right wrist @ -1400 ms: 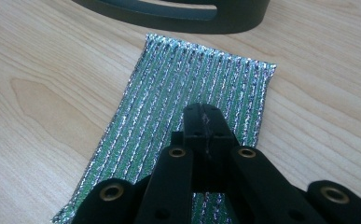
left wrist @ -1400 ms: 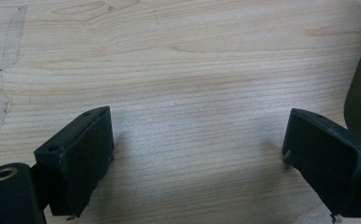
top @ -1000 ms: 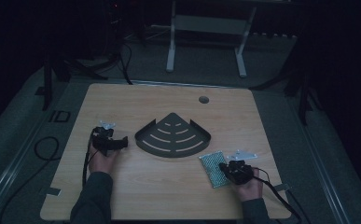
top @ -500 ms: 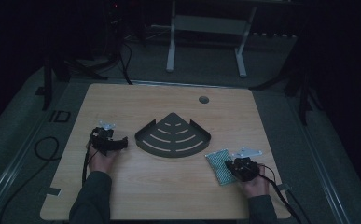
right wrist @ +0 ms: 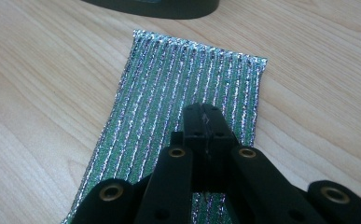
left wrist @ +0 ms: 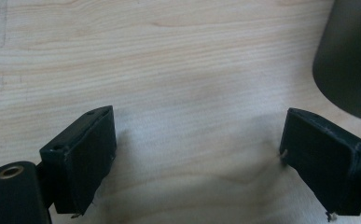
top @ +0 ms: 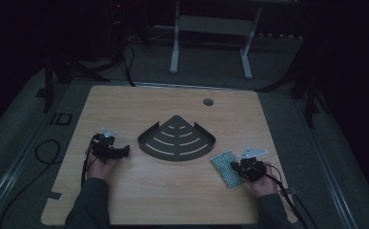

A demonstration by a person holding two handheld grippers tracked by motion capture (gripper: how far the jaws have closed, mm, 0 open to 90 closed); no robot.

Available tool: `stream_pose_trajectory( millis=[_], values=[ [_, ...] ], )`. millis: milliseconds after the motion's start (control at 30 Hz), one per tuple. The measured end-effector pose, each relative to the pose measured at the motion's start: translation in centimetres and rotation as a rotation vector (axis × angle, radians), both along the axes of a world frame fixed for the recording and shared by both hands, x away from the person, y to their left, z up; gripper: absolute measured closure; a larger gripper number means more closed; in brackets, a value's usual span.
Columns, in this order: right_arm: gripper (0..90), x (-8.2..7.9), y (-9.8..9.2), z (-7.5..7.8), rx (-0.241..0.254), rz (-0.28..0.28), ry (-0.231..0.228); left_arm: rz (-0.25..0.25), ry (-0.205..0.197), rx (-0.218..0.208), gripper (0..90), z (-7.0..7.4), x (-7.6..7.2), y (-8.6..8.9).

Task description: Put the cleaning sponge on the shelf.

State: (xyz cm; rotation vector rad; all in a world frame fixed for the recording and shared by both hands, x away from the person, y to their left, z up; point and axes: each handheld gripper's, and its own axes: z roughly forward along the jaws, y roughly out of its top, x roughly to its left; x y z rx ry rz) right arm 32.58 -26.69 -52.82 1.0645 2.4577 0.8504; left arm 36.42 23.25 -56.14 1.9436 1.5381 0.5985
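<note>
I work at a pale wood-grain desk (top: 139, 200) with rounded corners and a round cable hole (top: 208, 101) near its far edge, standing on grey carpet in a dark room, with a white metal frame (top: 210, 36) beyond. At the desk's middle lies a dark, matte, fan-shaped metal tray (top: 176, 140) with curved slots and a low raised rim. My left gripper (left wrist: 197, 154) rests near the left edge, its black block jaws spread wide over bare wood, the tray's rim just beside one of them. Near the right edge my right gripper (right wrist: 204, 122) has its jaws pressed together on the near end of a flat rectangular sponge cloth of glittery green and silver ribbed weave (right wrist: 187, 88), which lies just beside the tray.
</note>
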Motion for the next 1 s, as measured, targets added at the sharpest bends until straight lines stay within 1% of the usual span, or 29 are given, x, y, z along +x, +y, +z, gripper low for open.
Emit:
stream_pose_trajectory(
  millis=[100,200,267,333,367,400,467,567,633,833,900,933,967,1000],
  values=[
    [89.8,0.5,-0.1,0.1,-0.013,0.048,0.012,-0.003,-0.005,-0.002,11.1,0.0,-0.4,0.0],
    [89.6,1.0,-0.2,0.2,-0.019,0.064,0.018,-0.003,-0.008,-0.002,11.0,-0.1,-0.5,0.1],
    [88.2,1.3,-0.2,0.2,0.001,0.066,0.026,-0.004,-0.009,-0.002,11.1,-0.1,-0.5,0.1],
    [87.2,1.5,-0.4,0.3,0.02,0.058,0.027,-0.006,-0.012,-0.003,11.0,-0.1,-0.5,0.1],
    [87.2,1.5,-0.4,0.3,0.02,0.058,0.027,-0.006,-0.012,-0.003,11.0,-0.1,-0.5,0.1],
    [86.3,1.6,-0.5,0.5,0.025,0.045,0.023,-0.006,-0.012,-0.003,11.0,-0.1,-0.5,0.1],
    [84.9,1.8,-0.6,0.9,0.024,0.034,0.021,-0.006,-0.012,-0.003,11.0,-0.1,-0.5,0.1],
    [80.6,2.2,-0.6,1.4,0.008,0.02,0.024,-0.006,-0.012,-0.003,11.0,-0.1,-0.5,0.1],
    [79.5,2.5,-0.6,1.8,-0.005,0.01,0.03,-0.006,-0.012,-0.003,11.0,-0.1,-0.5,0.1],
    [77.5,3.4,-0.3,2.6,-0.051,0.019,0.041,-0.007,-0.012,-0.003,11.0,-0.1,-0.5,0.1],
    [76.9,3.8,-0.3,2.8,-0.049,0.02,0.059,-0.006,-0.012,-0.003,11.0,-0.1,-0.5,0.1],
    [76.9,3.8,-0.3,2.8,-0.049,0.02,0.059,-0.006,-0.012,-0.003,11.0,-0.1,-0.5,0.1],
    [76.6,4.0,-0.3,2.9,-0.042,0.021,0.069,-0.006,-0.012,-0.003,11.0,-0.1,-0.5,0.1],
    [75.9,4.4,-0.4,3.1,-0.051,0.023,0.082,-0.005,-0.011,-0.003,11.0,-0.1,-0.5,0.1]
  ],
)
